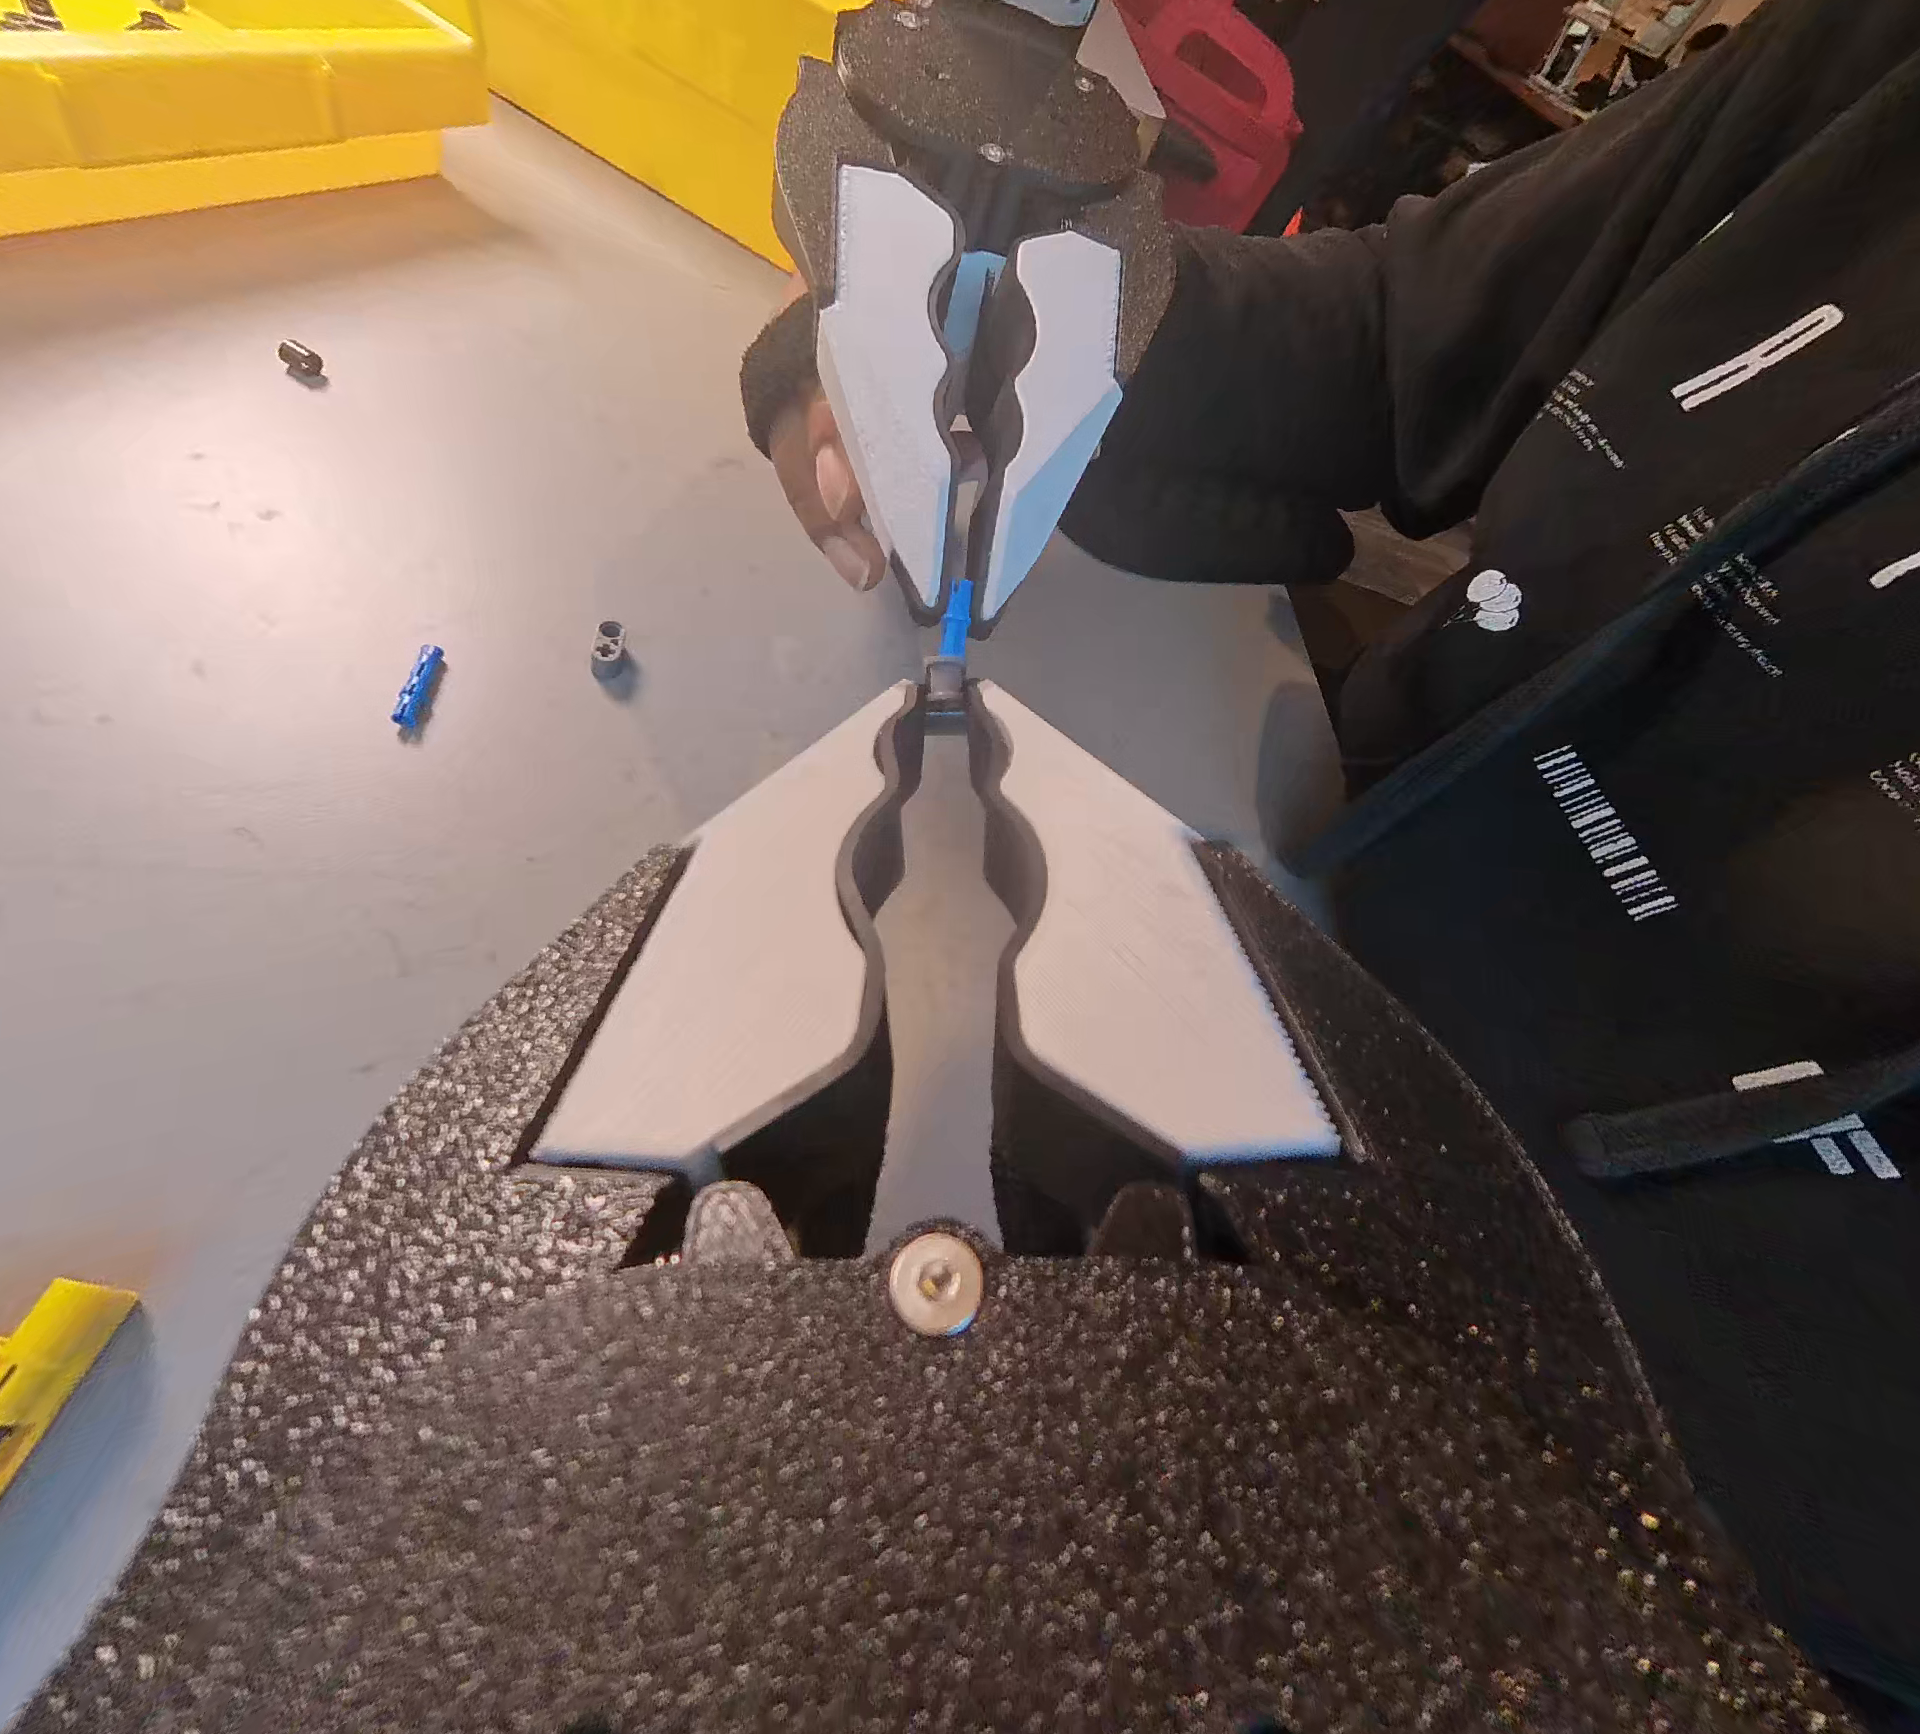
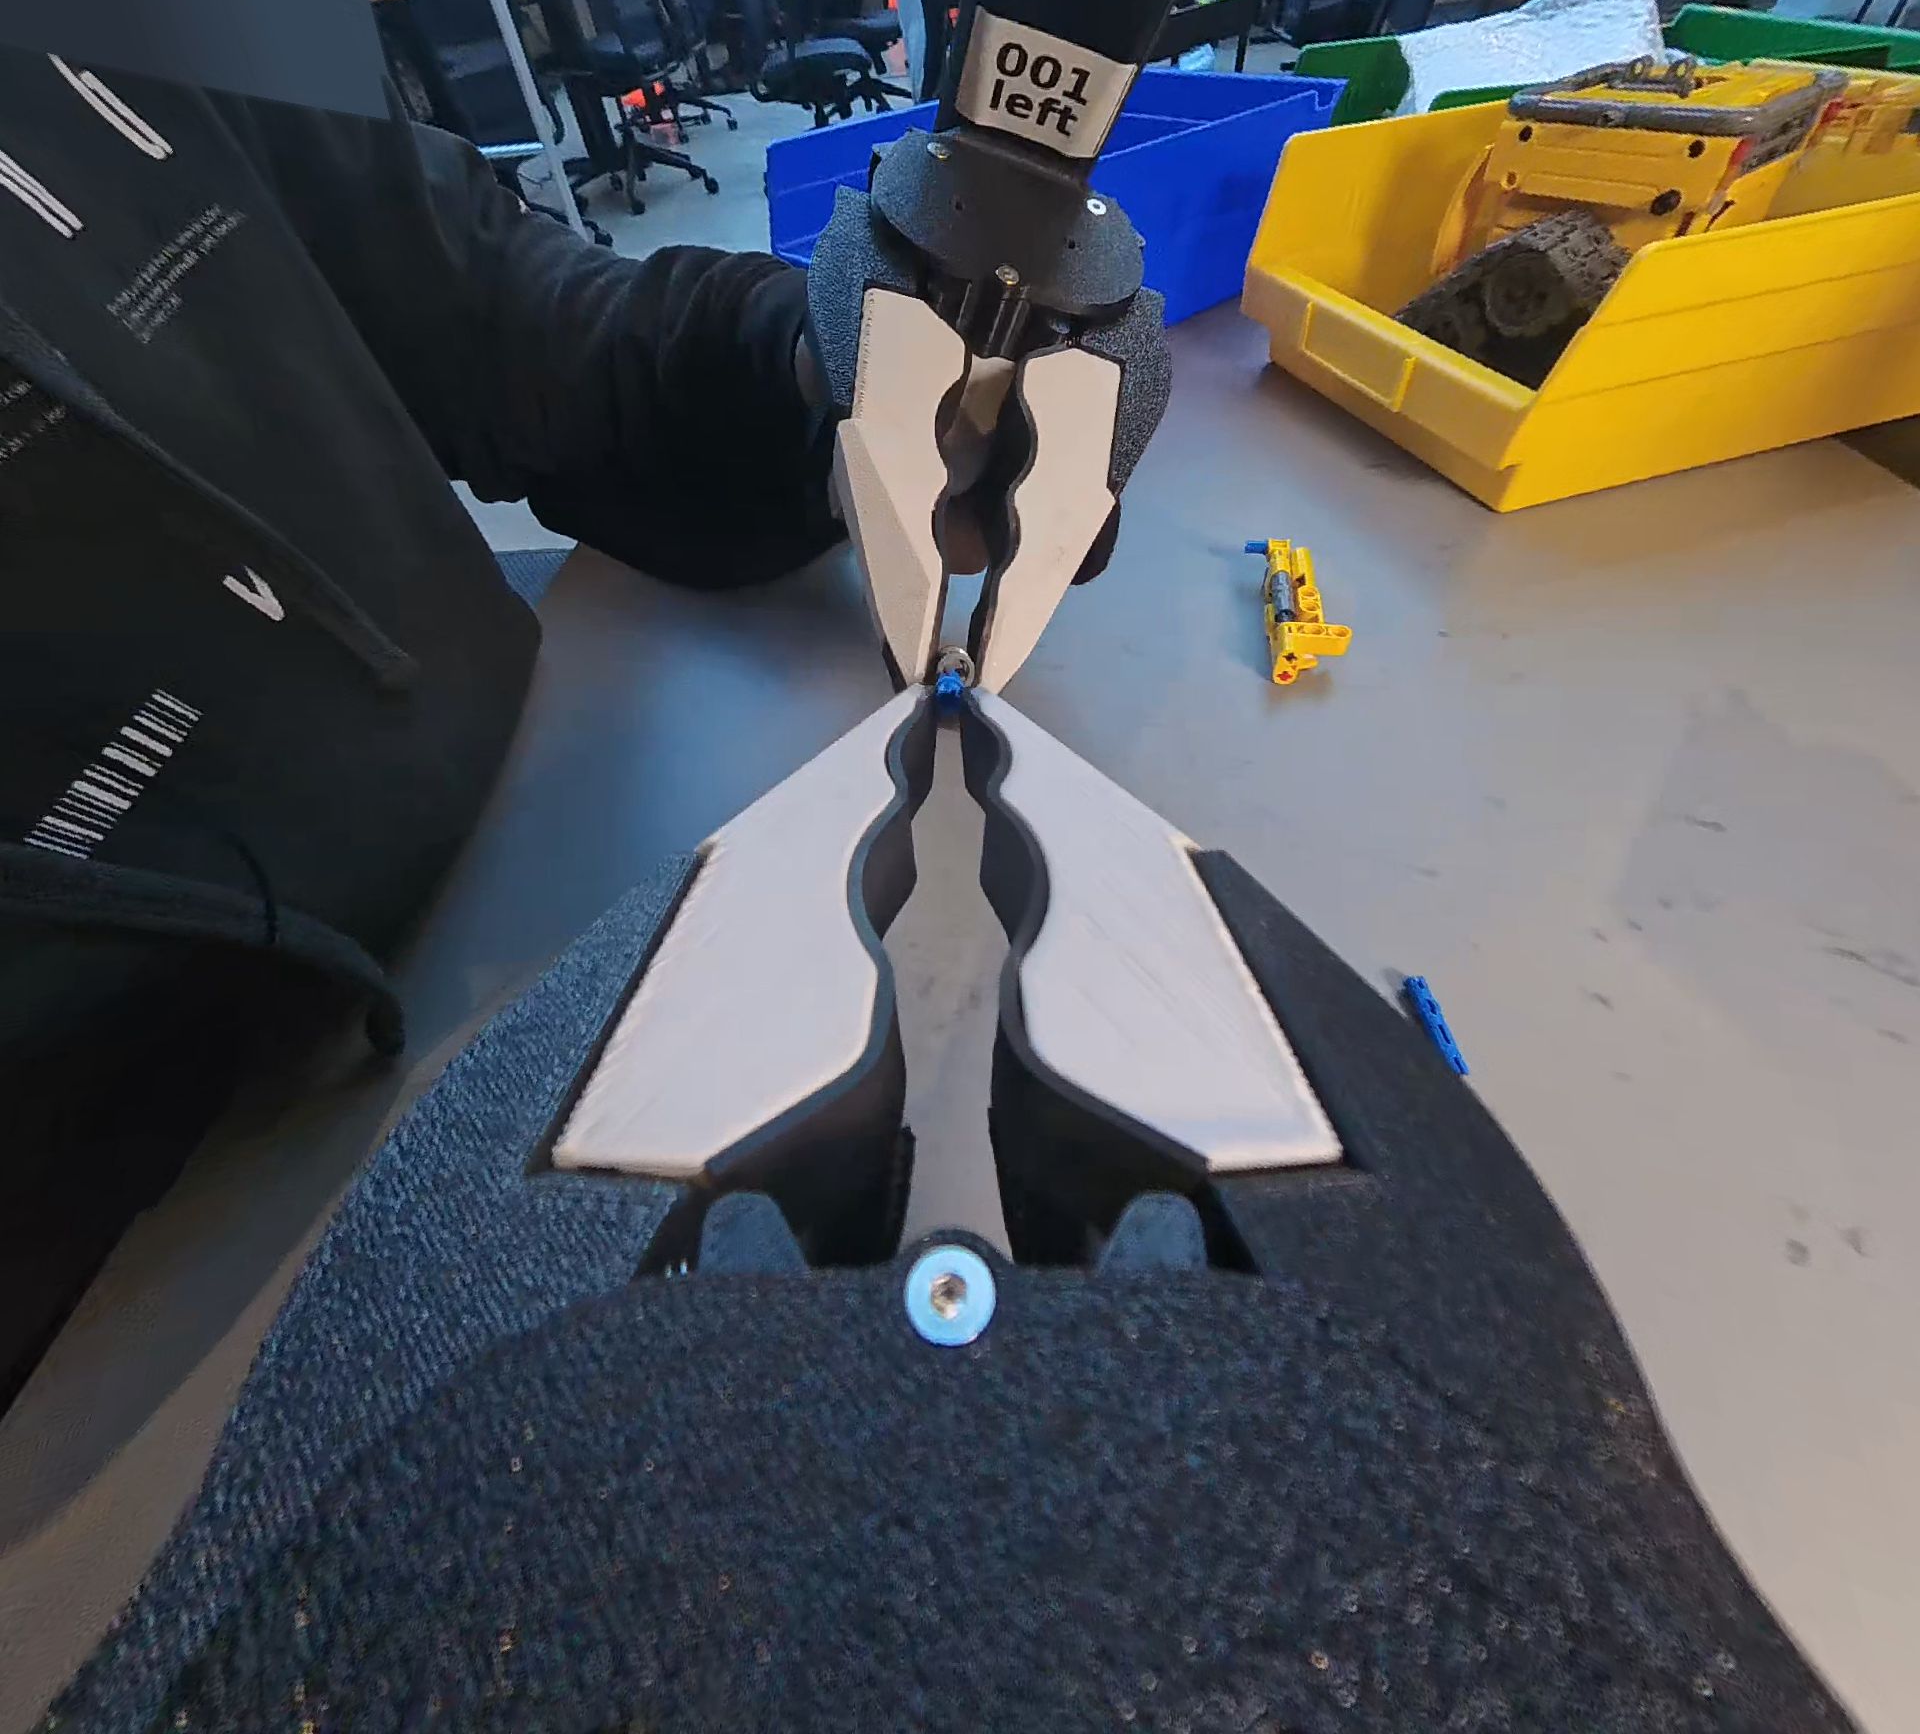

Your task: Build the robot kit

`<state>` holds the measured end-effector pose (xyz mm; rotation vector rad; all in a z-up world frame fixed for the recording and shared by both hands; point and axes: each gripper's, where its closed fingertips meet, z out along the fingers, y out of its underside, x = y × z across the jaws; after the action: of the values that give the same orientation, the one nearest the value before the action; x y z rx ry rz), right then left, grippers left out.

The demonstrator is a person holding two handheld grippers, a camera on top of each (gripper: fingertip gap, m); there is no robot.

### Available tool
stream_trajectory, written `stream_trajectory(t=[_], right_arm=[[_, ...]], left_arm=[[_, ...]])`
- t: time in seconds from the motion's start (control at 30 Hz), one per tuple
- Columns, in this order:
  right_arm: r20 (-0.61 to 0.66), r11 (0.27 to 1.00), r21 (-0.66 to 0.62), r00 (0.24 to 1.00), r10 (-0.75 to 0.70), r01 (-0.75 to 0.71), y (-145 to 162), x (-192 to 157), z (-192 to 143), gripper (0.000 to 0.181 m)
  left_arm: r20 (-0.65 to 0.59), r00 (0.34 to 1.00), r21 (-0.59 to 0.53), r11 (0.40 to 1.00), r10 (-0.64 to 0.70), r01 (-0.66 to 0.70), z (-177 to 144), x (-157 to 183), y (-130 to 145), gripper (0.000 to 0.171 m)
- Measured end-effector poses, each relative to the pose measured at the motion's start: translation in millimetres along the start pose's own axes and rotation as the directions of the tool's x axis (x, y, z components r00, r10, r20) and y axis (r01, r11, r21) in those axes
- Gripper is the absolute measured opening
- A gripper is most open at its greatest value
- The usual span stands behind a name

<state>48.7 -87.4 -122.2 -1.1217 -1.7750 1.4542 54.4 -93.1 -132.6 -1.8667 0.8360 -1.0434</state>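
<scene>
In the left wrist view my left gripper (image 1: 943, 703) is shut on a small grey connector (image 1: 943, 678) at its fingertips. My right gripper (image 1: 953, 612) comes in from above, tip to tip, shut on a blue pin (image 1: 953, 626). The pin's free end meets the grey connector. In the right wrist view my right gripper (image 2: 947, 703) holds the blue pin (image 2: 945, 687), and the left gripper (image 2: 954, 658) opposite holds the grey connector (image 2: 956, 661). Both are held above the grey table (image 1: 312, 853). A person in black sleeves holds both grippers.
On the table lie a loose blue pin (image 1: 418, 685), a grey connector (image 1: 613, 645) and a black pin (image 1: 301, 358). Yellow bins (image 1: 644, 22) stand behind. The right wrist view shows a small yellow assembly (image 2: 1297, 609), a blue piece (image 2: 1436, 1024), a yellow bin (image 2: 1621, 427) holding a tracked model, and a blue bin (image 2: 1226, 157). Less than 4 cm separates the two grippers' tips.
</scene>
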Motion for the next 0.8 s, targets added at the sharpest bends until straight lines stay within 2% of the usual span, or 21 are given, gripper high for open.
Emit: stream_trajectory(t=[0.43,0.8], right_arm=[[0.017,0.997,-0.052,0.999,-0.050,0.051,3.0,-8.3,0.6,0.004],[0.080,0.982,-0.047,0.980,-0.180,0.184,-3.4,-28.9,-2.3,0.004]], left_arm=[[0.007,0.994,-0.046,0.993,0.108,-0.108,5.0,6.4,7.0,0.006],[-0.178,0.984,0.018,1.000,0.025,-0.022,6.8,30.2,3.0,0.006]])
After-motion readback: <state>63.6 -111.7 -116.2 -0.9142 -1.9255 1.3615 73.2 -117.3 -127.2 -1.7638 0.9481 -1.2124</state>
